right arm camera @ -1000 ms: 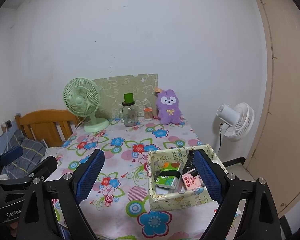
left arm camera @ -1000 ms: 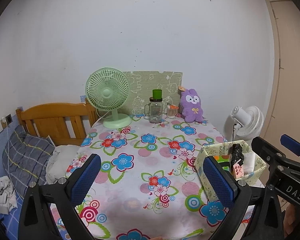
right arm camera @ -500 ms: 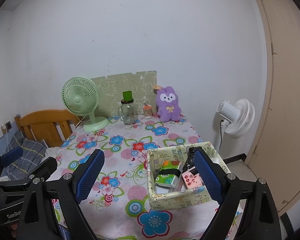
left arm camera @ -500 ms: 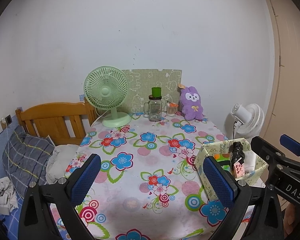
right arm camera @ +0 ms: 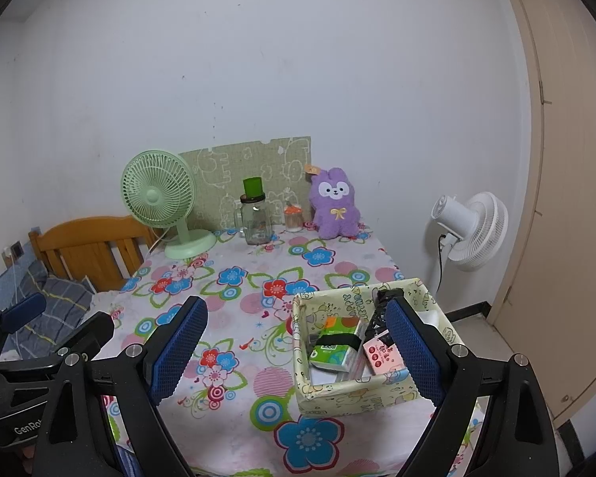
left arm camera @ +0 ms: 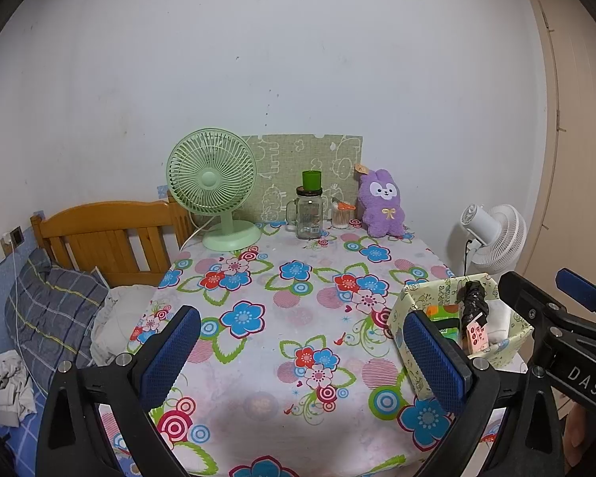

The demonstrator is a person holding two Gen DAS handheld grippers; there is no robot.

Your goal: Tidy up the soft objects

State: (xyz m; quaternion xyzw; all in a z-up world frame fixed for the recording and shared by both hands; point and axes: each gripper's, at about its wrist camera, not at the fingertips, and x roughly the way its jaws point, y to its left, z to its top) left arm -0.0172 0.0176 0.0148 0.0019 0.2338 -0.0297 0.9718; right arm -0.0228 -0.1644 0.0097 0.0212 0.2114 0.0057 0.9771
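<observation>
A purple plush rabbit (left arm camera: 381, 204) sits upright at the far right of the flowered table (left arm camera: 282, 318), against the wall; it also shows in the right wrist view (right arm camera: 335, 208). A pale patterned box (right arm camera: 361, 389) stands at the table's near right and holds a green tissue pack (right arm camera: 333, 348), a pink packet and a black wrapped item; the left wrist view shows the box too (left arm camera: 413, 310). My left gripper (left arm camera: 304, 357) is open and empty above the near table edge. My right gripper (right arm camera: 296, 351) is open and empty, its right finger in front of the box.
A green desk fan (left arm camera: 214, 190), a glass mug jar with a green cup on top (left arm camera: 309, 214) and a small orange-lidded jar (left arm camera: 342, 216) stand along the back. A white floor fan (right arm camera: 471, 230) stands right of the table. A wooden bed headboard (left arm camera: 107, 234) and bedding lie left.
Both grippers have drawn back and risen slightly, so the table and its objects look a little farther away. Both stay open. Nothing on the table has moved.
</observation>
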